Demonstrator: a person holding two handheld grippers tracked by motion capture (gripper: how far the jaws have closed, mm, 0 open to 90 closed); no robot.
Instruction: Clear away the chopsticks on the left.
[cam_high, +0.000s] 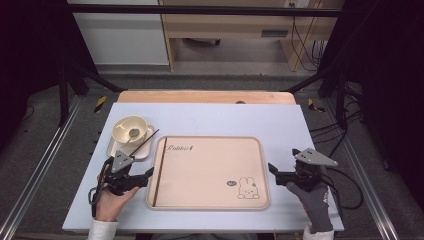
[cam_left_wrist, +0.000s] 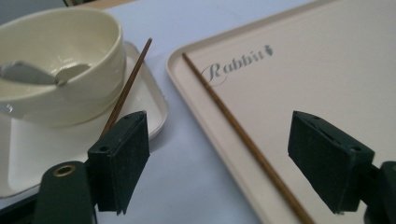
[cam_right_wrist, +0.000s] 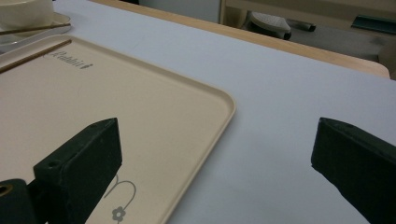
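A beige tray (cam_high: 210, 172) with a rabbit print lies mid-table. One brown chopstick (cam_high: 159, 172) lies inside the tray along its left rim. A second chopstick (cam_high: 145, 142) rests slanted on a small white plate (cam_high: 116, 149), which carries a cream bowl (cam_high: 129, 129) with a spoon (cam_high: 134, 133) in it. My left gripper (cam_high: 145, 177) sits just left of the tray, open. In the left gripper view its jaws straddle the tray rim and the first chopstick (cam_left_wrist: 233, 130) without touching. My right gripper (cam_high: 284, 160) hovers open beside the tray's right edge, with nothing between its jaws.
A pale blue mat (cam_high: 225, 117) covers the wooden table, with bare room behind the tray and to its right. Beyond the table's far edge stand wooden furniture and cables on the floor.
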